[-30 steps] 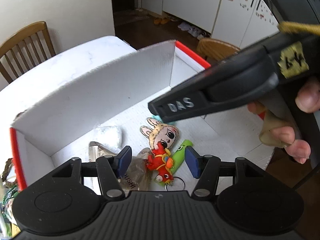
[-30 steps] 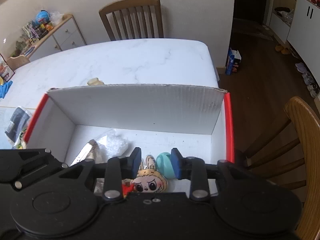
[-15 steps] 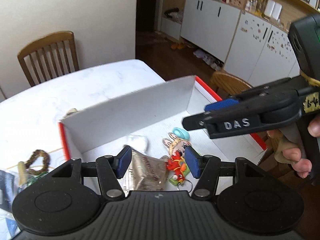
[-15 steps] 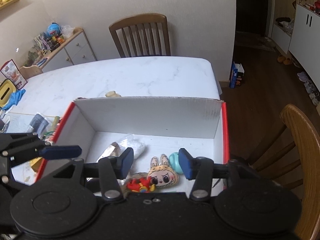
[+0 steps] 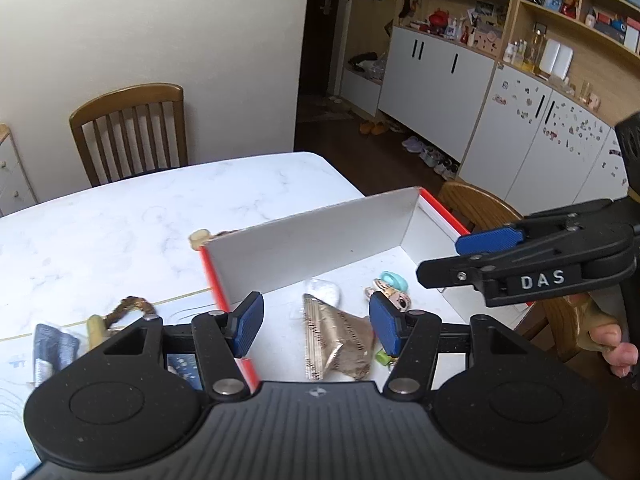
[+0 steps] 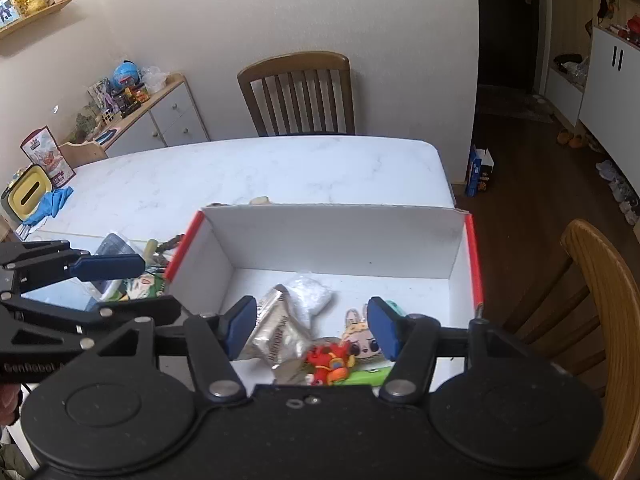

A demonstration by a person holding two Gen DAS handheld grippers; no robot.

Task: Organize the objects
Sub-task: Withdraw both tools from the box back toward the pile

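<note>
Now both empty: left gripper [image 5: 316, 328] parted, right gripper [image 6: 312, 328] just opening above box [image 6: 340, 236], bunny keychain [image 6: 362, 342] inside

We see a green item [image 6: 366, 376] in the box [image 6: 340, 236] only partly, its lower end hidden by the right gripper's body. A beige object [image 5: 199, 237] peeks from behind the box wall. Print on the foil packet [image 6: 280, 332] is too blurred to read.
</note>
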